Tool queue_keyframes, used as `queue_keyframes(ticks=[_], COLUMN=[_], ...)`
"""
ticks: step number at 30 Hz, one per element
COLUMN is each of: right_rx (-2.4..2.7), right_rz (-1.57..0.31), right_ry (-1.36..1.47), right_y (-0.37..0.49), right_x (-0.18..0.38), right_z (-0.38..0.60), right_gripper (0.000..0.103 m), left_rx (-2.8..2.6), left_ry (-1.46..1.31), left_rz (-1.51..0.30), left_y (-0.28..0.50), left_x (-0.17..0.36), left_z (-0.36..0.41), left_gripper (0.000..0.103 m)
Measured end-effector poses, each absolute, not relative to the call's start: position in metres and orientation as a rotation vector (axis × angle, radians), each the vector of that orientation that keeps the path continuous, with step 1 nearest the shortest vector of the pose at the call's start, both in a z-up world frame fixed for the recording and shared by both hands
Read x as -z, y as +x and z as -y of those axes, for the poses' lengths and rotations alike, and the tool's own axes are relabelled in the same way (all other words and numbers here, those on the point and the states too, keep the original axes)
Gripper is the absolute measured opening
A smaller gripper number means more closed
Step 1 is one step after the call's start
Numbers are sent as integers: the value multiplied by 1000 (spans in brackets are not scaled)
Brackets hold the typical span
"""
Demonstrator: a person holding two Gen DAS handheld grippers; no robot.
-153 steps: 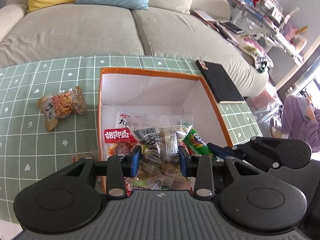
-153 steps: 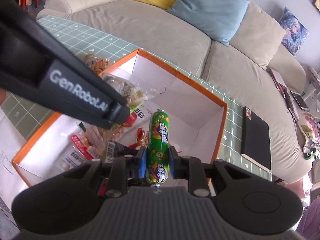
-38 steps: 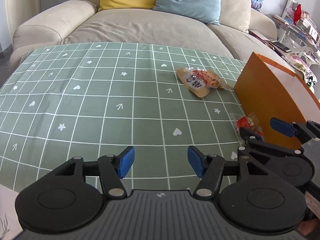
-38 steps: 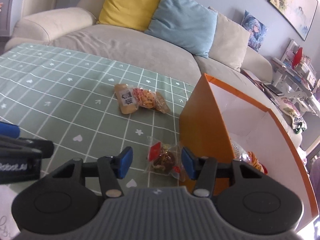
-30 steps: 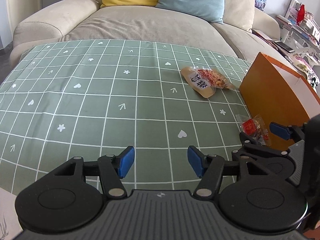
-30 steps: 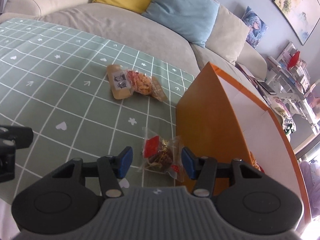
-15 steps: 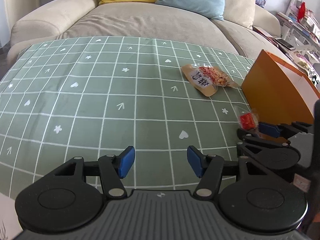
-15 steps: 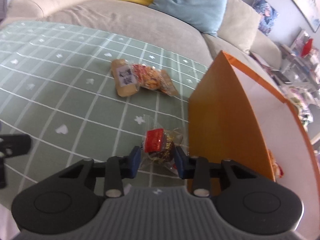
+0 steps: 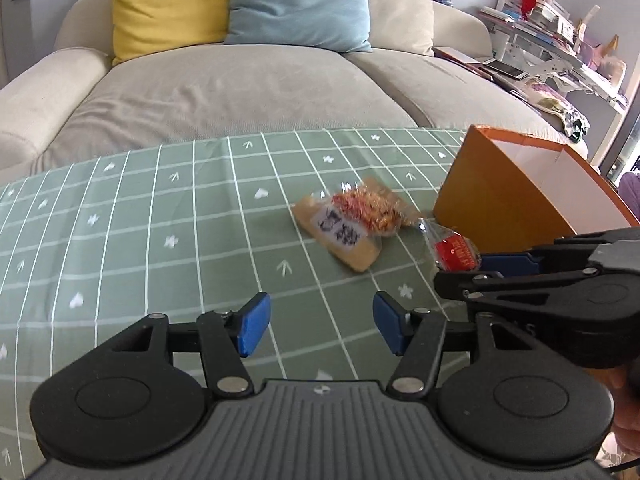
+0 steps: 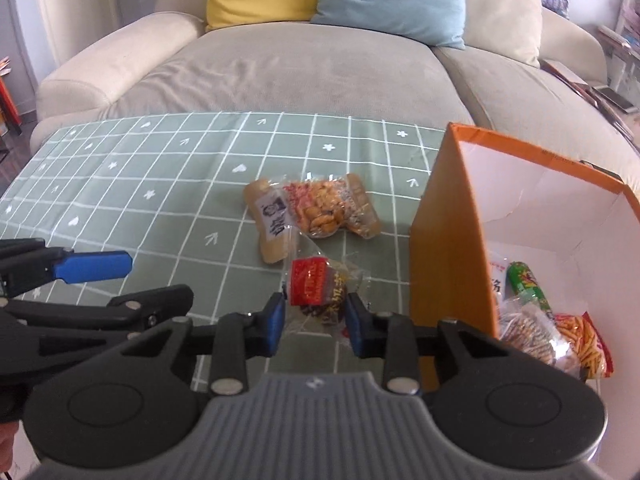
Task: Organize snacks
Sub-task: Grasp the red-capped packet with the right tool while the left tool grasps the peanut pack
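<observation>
Left gripper (image 9: 318, 330): jaws spread wide, nothing between the blue pads, hovering over the green grid tablecloth (image 9: 120, 240) at the near left.

Peanut packet (image 10: 312, 212): tan and clear wrapper with a printed label, lying flat on the cloth at mid-table, left of the box and apart from both grippers.

Small red-labelled snack packet (image 10: 320, 292): clear crinkled wrapper with dark contents, just near of the peanut packet — pinched between the pads of the right gripper (image 10: 314, 322), whose jaws have just been closing on it.

Orange box (image 10: 448, 240): white inside, standing on the cloth at the right, open at the top. Contents visible — a green sausage stick (image 10: 526, 284), a packet of orange snack sticks (image 10: 580, 340) and other wrappers.

Sofa (image 9: 240, 88): beige, beyond the table's far edge, with yellow and light blue cushions.
</observation>
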State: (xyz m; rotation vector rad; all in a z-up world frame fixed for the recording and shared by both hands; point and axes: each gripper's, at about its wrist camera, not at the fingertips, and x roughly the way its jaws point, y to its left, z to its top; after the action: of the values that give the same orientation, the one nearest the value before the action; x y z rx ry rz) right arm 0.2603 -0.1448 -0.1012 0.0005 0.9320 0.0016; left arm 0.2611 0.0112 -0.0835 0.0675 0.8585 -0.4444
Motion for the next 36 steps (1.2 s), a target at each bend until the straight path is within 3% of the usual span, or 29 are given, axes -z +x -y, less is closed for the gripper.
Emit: queue_keyframes(ticks=[10, 21, 36], right_rx=[-15, 58, 14], right_rz=[-971, -963, -937], right_ry=[80, 164, 143], right_y=[286, 282, 275], right_x=[99, 125, 131], right_z=[158, 153, 155], right_gripper=[30, 30, 32], left_rx=[603, 892, 897], left_ry=[228, 403, 653], left_rz=[-814, -844, -915], left_y=[308, 351, 371], left_x=[81, 93, 125], left_z=[4, 41, 107], left_gripper=[74, 88, 88])
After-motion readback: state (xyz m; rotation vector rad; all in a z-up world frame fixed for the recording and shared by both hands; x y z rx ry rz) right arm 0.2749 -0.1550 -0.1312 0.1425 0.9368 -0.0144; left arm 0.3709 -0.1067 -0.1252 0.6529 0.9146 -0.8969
